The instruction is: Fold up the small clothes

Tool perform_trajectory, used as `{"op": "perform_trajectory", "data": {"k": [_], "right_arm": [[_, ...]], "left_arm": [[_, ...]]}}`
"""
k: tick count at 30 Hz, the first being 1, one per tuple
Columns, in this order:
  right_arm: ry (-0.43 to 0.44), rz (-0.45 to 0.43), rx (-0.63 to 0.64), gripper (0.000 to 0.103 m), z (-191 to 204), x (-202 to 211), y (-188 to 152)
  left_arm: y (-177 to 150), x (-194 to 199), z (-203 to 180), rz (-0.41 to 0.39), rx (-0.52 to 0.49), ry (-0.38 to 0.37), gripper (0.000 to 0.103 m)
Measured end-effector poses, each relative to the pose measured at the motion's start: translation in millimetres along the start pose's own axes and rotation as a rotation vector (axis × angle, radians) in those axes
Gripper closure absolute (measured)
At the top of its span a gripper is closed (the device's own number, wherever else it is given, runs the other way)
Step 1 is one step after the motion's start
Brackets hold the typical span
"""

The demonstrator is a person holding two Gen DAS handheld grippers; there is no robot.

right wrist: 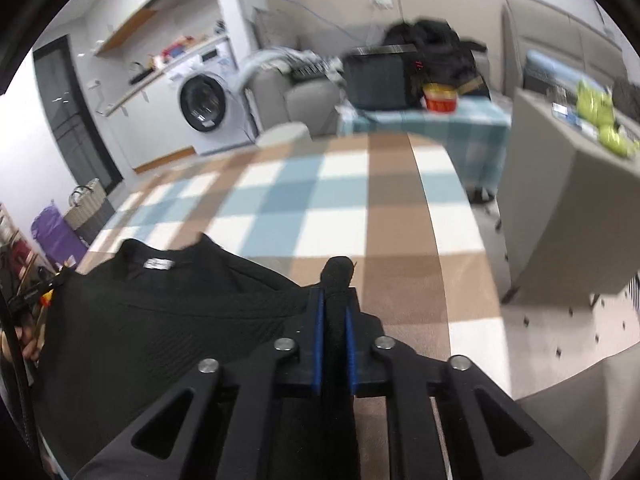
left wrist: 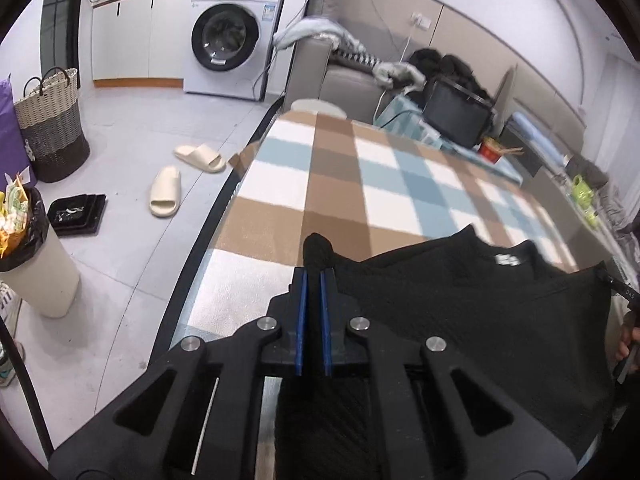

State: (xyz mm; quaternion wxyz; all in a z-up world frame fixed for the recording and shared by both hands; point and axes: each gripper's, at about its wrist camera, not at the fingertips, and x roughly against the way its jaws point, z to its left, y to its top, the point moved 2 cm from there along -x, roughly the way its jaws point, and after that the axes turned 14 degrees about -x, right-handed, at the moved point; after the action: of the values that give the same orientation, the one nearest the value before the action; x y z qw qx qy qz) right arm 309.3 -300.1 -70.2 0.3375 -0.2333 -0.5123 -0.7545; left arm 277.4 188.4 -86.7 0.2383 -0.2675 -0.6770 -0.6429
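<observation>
**Left wrist view: both sets of fingers clamped on one black garment**

I see my left gripper (left wrist: 315, 276) with its blue fingers (left wrist: 303, 312) pinched together on a bunched corner of the black garment (left wrist: 460, 300), which hangs stretched between my two grippers over the checked worktop (left wrist: 320, 184). From the right wrist, my right gripper (right wrist: 335, 294) is likewise clamped on the opposite corner, a nub of fabric poking out past the fingers (right wrist: 318, 328). One white neck label (right wrist: 158, 264) shows at the collar.

Containers: one woven basket (left wrist: 52, 120) on the floor, contents hidden; one bin (left wrist: 36, 256) lined with a black bag, stuffed with wrappers; one red tub (right wrist: 440, 98) beside a dark box, contents unclear. One washing machine (left wrist: 230, 40) stands behind, dark items in its drum. Two cream slippers (left wrist: 166, 192) lie apart on the floor.
</observation>
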Motion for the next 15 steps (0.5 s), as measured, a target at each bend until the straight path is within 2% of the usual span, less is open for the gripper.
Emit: {"op": "perform_trajectory", "data": {"k": [5,8,11,14,15], "right_arm": [[0.059,-0.098,-0.002,0.097,11,28,12],[0.023,-0.125,-0.031,0.097,13,25,25],[-0.046,-0.111,-0.060,0.097,7,3,30],[-0.095,-0.027,-0.080,0.096,-2,-28,27],[-0.119,0.014,-0.086,0.095,-4,-38,25]], "left_arm": [[17,20,-2,-0.084,-0.003,-0.020,0.099],[28,17,-2,-0.094,0.002,-0.007,0.099],[32,-3,3,-0.065,0.026,0.014,0.099],[26,-29,7,0.050,0.027,0.080,0.097],[22,-35,9,0.090,0.023,0.109,0.092]]}}
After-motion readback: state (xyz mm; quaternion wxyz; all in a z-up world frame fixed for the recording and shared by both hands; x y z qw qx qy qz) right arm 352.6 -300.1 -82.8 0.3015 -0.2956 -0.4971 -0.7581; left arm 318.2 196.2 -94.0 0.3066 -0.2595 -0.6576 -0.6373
